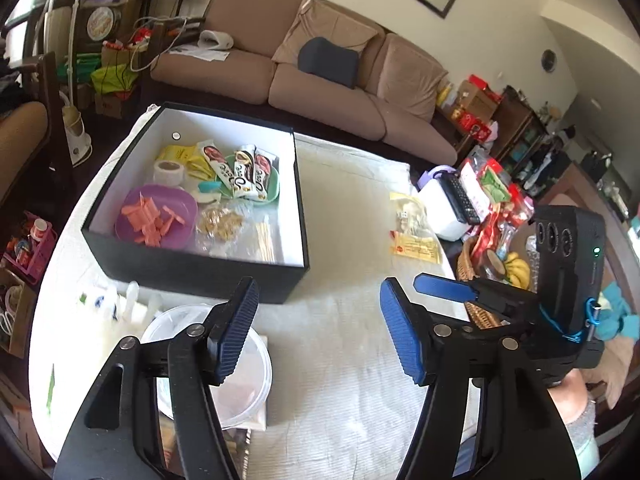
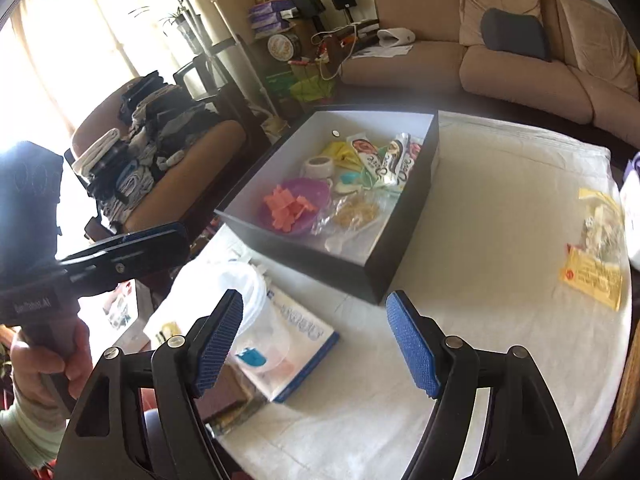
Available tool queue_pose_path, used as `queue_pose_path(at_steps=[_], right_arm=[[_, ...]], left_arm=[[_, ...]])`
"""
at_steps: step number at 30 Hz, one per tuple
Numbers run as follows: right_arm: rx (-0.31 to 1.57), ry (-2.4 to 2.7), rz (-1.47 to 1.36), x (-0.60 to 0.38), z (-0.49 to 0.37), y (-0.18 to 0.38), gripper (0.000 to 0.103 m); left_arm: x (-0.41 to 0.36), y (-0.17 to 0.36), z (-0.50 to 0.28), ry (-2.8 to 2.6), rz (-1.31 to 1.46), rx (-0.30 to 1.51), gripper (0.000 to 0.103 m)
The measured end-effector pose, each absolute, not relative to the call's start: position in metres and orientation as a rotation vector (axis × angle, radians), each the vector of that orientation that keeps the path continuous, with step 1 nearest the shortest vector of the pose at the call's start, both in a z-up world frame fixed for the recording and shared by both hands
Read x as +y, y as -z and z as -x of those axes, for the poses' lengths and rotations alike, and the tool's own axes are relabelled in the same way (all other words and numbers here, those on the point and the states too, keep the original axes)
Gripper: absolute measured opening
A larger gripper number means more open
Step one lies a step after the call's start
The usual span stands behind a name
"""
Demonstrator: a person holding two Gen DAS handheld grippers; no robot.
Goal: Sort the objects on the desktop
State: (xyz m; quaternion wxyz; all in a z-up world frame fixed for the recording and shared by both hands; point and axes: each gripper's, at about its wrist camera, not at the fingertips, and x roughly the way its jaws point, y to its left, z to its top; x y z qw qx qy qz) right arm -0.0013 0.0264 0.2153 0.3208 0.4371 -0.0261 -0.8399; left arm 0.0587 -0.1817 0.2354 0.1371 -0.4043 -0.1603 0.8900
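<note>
Left wrist view: the left gripper (image 1: 318, 330) hangs above the white tablecloth (image 1: 348, 360) with its jaws standing wide and nothing between the blue pads.
Right gripper: seen beside it at the right edge (image 1: 404, 284), held in a hand (image 1: 572, 396); in its own view (image 2: 314, 346) the jaws also stand wide and empty.
Left hand: in the right wrist view, a hand (image 2: 48, 364) grips the handle of the left gripper at the left edge.
Black box (image 1: 192, 268): open-topped, white inside, on the cloth ahead of both grippers; its long axis runs from near-left to far-right in the right wrist view.
Box contents: a purple bowl (image 1: 132, 208) of orange pieces (image 1: 152, 220) at the near-left, a roll of tape (image 1: 168, 170), yellow packets (image 1: 176, 154), and chocolate bars (image 1: 240, 172) lying side by side on a green dish (image 1: 274, 192), their long axes pointing roughly from the near side toward the far wall of the box.
More in the box: a clear bag of nuts (image 1: 220, 224) and a bag of wooden sticks (image 1: 266, 242), the sticks pointing near to far.
Outside the box: a yellow-labelled clear packet (image 1: 412, 232) lies on the cloth well to the right, long axis near to far.
Near-left corner: a clear plastic tub (image 1: 252, 380) sits just under the left gripper's left finger, resting on a blue-and-white box (image 2: 304, 356).
Right edge: a wicker basket (image 1: 468, 268) with bananas (image 1: 518, 270).
</note>
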Motion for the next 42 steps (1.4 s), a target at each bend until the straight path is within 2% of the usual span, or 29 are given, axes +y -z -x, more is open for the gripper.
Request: queue_pose_path(at_steps=[5,10,11,12,16,21,23,26,27,42], right_arm=[[-0.062,2.278,-1.128,0.055,-0.038,-0.205,0.077],[-0.087,2.357,-1.143,0.094,-0.056,-0.189,0.077],[-0.087,2.378,-1.149,0.102,-0.057,-0.186,0.077],[-0.083,2.401,-1.149,0.109,-0.060,-0.184,0.077],[-0.099,2.484,-1.153,0.140,-0.060,-0.173,0.082],[-0.143,2.538,-1.179,0.170,-0.050,-0.158,0.084],[-0.163,2.549,-1.186,0.180,-0.047,-0.154,0.088],[-0.200,2.550,-1.184,0.192,-0.045,-0.150,0.103],[-0.208,2.556,-1.180,0.196,-0.044,-0.149,0.103],[-0.139,2.619,-1.203,0.202,-0.017,-0.131,0.103]], left_arm=[[-0.139,-0.208,-0.094,-2.586,1.129,-0.386,0.063],[-0.106,-0.176,-0.096,-2.553,1.177,-0.436,0.066],[-0.097,-0.171,-0.095,-2.561,1.181,-0.414,0.074],[-0.087,-0.167,-0.094,-2.582,1.185,-0.377,0.077],[-0.057,-0.160,-0.085,-2.650,1.199,-0.241,0.078],[-0.030,-0.148,-0.068,-2.678,1.242,-0.160,0.079],[-0.021,-0.146,-0.063,-2.696,1.238,-0.106,0.088],[-0.012,-0.145,-0.057,-2.698,1.236,-0.087,0.101],[-0.009,-0.144,-0.055,-2.692,1.244,-0.090,0.103],[0.007,-0.116,-0.024,-2.683,1.300,-0.031,0.103]])
